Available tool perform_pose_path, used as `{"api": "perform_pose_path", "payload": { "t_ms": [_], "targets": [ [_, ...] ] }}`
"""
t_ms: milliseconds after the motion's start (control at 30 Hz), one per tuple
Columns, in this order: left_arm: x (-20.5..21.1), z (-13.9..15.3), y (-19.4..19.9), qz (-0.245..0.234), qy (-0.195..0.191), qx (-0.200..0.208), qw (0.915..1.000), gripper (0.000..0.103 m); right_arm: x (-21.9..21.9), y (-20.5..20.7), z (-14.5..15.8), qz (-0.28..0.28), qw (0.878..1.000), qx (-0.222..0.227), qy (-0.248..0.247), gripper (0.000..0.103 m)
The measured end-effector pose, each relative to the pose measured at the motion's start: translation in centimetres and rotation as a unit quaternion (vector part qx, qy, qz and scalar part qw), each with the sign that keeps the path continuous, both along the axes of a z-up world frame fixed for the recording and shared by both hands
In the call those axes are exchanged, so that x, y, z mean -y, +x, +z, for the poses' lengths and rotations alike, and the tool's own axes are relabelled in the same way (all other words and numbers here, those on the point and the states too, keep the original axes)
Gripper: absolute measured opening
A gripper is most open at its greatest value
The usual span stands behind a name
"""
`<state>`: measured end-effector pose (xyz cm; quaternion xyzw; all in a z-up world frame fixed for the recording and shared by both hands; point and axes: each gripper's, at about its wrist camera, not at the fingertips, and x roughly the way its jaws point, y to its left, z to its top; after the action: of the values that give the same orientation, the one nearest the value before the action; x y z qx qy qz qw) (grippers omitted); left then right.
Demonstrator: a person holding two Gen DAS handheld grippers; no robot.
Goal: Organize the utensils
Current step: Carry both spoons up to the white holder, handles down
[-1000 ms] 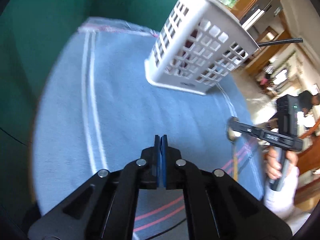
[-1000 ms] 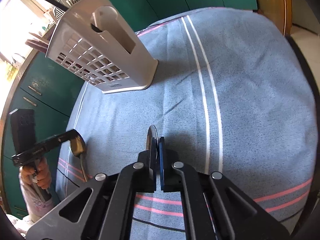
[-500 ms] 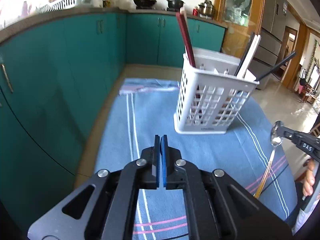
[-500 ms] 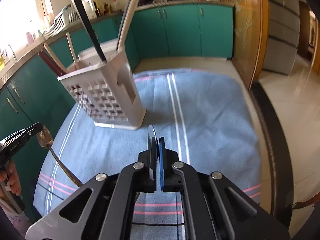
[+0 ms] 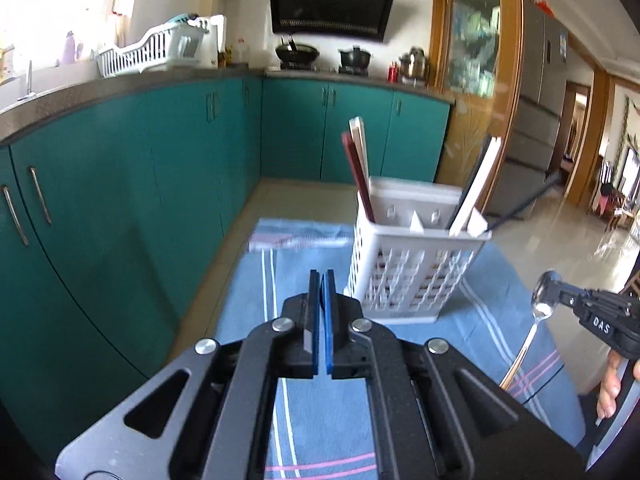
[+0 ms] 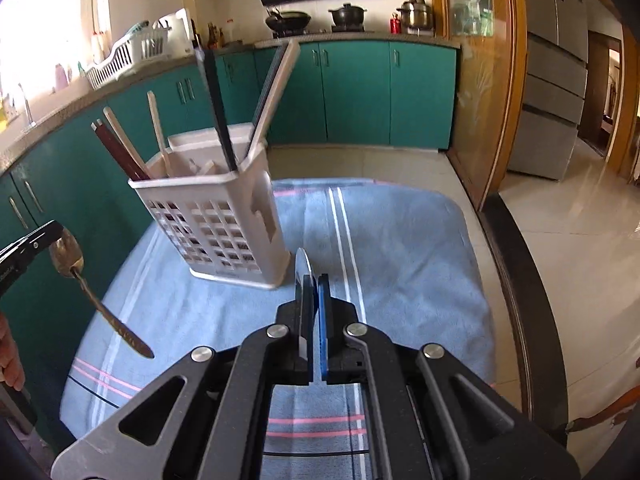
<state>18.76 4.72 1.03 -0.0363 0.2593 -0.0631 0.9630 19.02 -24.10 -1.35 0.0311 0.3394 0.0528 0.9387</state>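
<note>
A white lattice utensil basket [image 5: 412, 268] stands on a blue striped cloth [image 5: 304, 408] and holds several chopsticks and flat utensils; it also shows in the right wrist view [image 6: 224, 232]. My left gripper [image 5: 321, 300] is shut on a spoon by its bowl; the right wrist view shows that spoon [image 6: 80, 280] hanging down at the left, above the cloth. My right gripper [image 6: 312, 300] is shut on a second spoon by its bowl edge [image 6: 301, 268]; the left wrist view shows this spoon [image 5: 532, 328] hanging at the right of the basket.
Teal kitchen cabinets [image 5: 120, 200] run along the left and back under a grey counter with a dish rack [image 5: 152, 52]. The cloth's [image 6: 400, 240] right edge meets a dark table rim [image 6: 516, 304], with tiled floor beyond.
Both grippers have lifted and tilted up from looking down at the cloth to looking level across the kitchen. Each spoon has risen off the cloth with its gripper.
</note>
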Motion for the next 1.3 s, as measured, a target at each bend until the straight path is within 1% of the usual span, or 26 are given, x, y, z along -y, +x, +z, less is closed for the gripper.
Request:
{"api": "perform_pose_path", "payload": {
  "t_ms": [167, 300, 367, 500, 567, 667, 733, 800, 900, 933, 1000, 1100, 1300],
  "targets": [
    [-0.6, 2.6, -0.1, 0.003, -0.014, 0.029, 0.9995, 0.002, -0.3, -1.1, 3.0, 0.018, 0.999, 0.030, 0.013, 0.003],
    [-0.9, 5.3, -0.2, 0.012, -0.018, 0.063, 0.9978, 0.002, -0.8, -1.8, 6.4, 0.040, 0.997, 0.062, 0.025, 0.003],
    [-0.9, 7.2, -0.2, 0.025, -0.012, 0.095, 0.9951, 0.002, -1.2, -2.1, 8.4, 0.046, 0.995, 0.085, 0.023, 0.003],
    [-0.2, 10.5, 0.7, 0.049, 0.018, 0.149, 0.9874, 0.002, -2.6, -1.9, 13.5, 0.042, 0.987, 0.156, -0.002, 0.003],
    [0.2, 11.6, 1.7, 0.052, 0.023, 0.160, 0.9854, 0.002, -3.0, -1.1, 15.4, 0.024, 0.984, 0.176, -0.012, 0.003],
    [1.3, 12.7, 3.3, 0.061, 0.048, 0.173, 0.9819, 0.002, -3.8, 1.2, 17.7, -0.002, 0.980, 0.200, -0.025, 0.003],
    [2.4, 12.7, 4.8, 0.054, 0.068, 0.167, 0.9821, 0.002, -4.4, 3.2, 18.0, -0.017, 0.979, 0.197, -0.038, 0.003],
    [3.4, 12.2, 6.5, 0.052, 0.087, 0.158, 0.9822, 0.002, -5.3, 5.9, 17.3, -0.030, 0.981, 0.183, -0.055, 0.003],
    [4.3, 10.8, 8.6, 0.048, 0.107, 0.140, 0.9831, 0.002, -6.8, 8.9, 15.3, -0.039, 0.982, 0.161, -0.091, 0.003],
    [4.5, 10.3, 9.1, 0.047, 0.110, 0.134, 0.9837, 0.002, -7.4, 9.7, 14.5, -0.041, 0.981, 0.154, -0.107, 0.003],
    [4.7, 9.5, 10.0, 0.045, 0.113, 0.120, 0.9853, 0.002, -8.0, 10.7, 13.2, -0.041, 0.982, 0.139, -0.122, 0.003],
    [5.2, 8.4, 11.4, 0.040, 0.120, 0.102, 0.9866, 0.002, -8.9, 11.9, 11.5, -0.033, 0.984, 0.121, -0.127, 0.003],
    [5.7, 6.5, 12.4, 0.026, 0.124, 0.077, 0.9890, 0.002, -9.7, 13.1, 9.2, -0.019, 0.988, 0.095, -0.121, 0.003]
  ]
}}
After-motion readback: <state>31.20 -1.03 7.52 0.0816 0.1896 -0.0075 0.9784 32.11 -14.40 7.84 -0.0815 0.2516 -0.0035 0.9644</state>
